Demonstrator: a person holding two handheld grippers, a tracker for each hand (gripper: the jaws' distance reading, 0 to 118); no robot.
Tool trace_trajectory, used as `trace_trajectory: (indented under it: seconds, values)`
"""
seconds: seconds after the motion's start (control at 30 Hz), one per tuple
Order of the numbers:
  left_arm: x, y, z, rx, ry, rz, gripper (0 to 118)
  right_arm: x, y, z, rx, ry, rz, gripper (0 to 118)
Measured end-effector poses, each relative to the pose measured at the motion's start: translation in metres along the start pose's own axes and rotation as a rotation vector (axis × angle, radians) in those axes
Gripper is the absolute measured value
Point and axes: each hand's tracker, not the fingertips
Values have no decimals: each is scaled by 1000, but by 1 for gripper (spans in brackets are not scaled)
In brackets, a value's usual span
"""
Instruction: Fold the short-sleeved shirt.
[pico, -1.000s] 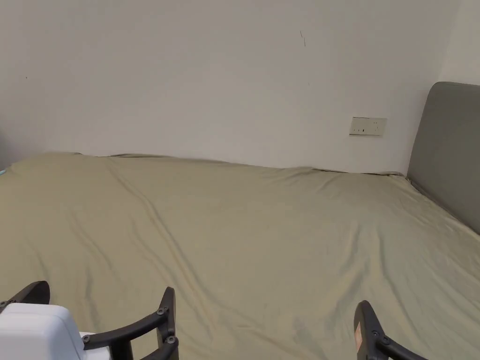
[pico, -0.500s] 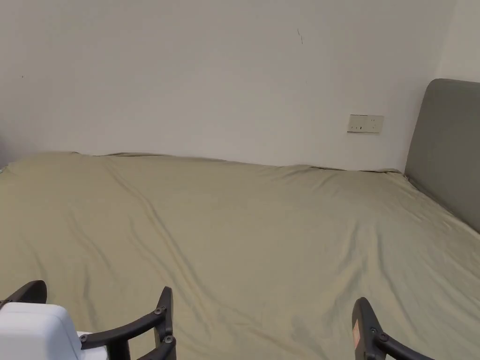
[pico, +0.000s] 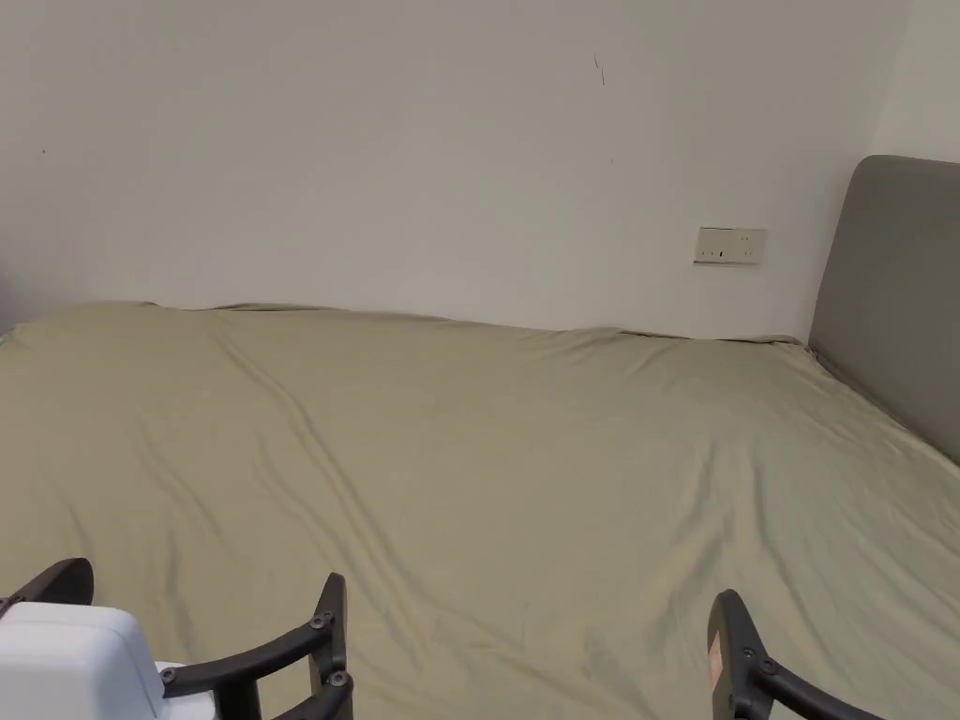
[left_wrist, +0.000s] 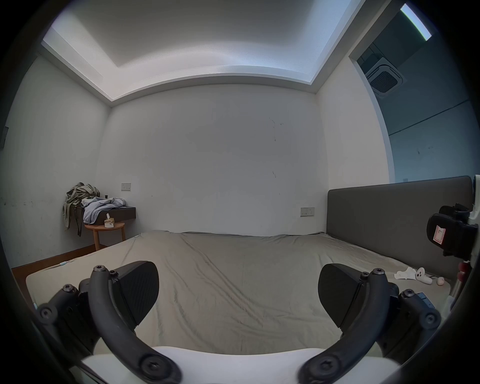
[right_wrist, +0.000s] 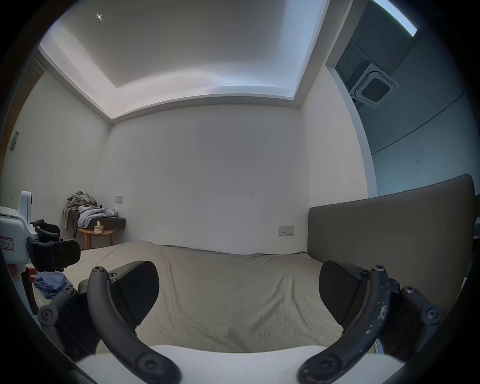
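Right gripper view: crumpled blue garment (right_wrist: 50, 283), probably the shirt, at bed's (right_wrist: 233, 298) left edge. Left gripper (left_wrist: 237, 292), right gripper (right_wrist: 239, 293) wide open, empty. Risk: bunched cloth, grabbing several layers.

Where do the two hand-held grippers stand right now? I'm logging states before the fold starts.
Left hand-held gripper: open, holding nothing.
Right hand-held gripper: open, holding nothing.
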Motion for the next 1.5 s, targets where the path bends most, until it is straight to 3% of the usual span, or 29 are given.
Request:
trace_trajectory:
  seconds: [0.3, 0.37, 0.5, 0.6, 0.63, 0.8, 0.9, 0.93, 1.03, 1.17, 1.23, 1.27, 1.4, 1.5]
  values:
    - [0, 0, 0, -4, 0, -2, 118, -2, -3, -4, -14, -1, 0, 118]
    - [0, 0, -1, -8, -2, -1, 118, 4, -8, -11, -53, 101, -84, 118]
    - [0, -1, -2, -23, -5, 0, 118, 21, -25, -27, -146, 324, -429, 118]
    - [0, 0, -2, -24, -4, -4, 118, 29, -29, -32, -133, 431, -593, 118]
    - [0, 0, -1, -22, -4, -2, 118, 29, -28, -31, -120, 429, -632, 118]
    - [-3, 1, -2, -21, -1, 7, 118, 27, -10, -23, -79, 422, -643, 118]
    - [-3, 1, -3, -24, 0, 9, 118, 30, -5, -24, -143, 457, -797, 118]
    - [-3, 1, -3, -26, 0, 10, 118, 31, -4, -24, -148, 442, -815, 118]
    - [-3, 0, -3, -31, -2, 7, 118, 34, 5, -22, -178, 408, -811, 118]
    - [-3, 1, -4, -31, -1, 5, 118, 35, 10, -19, -165, 335, -688, 118]
    - [-3, 0, -4, -32, -3, 6, 118, 32, 9, -19, -154, 324, -678, 118]
    - [-3, 1, -4, -32, -3, 5, 118, 32, 11, -23, -105, 323, -711, 118]
    - [-3, 1, -3, -33, -4, 2, 118, 32, 5, -25, -152, 173, -688, 118]
    - [-3, 1, -3, -33, 1, 2, 118, 37, 2, -27, -165, 196, -708, 118]
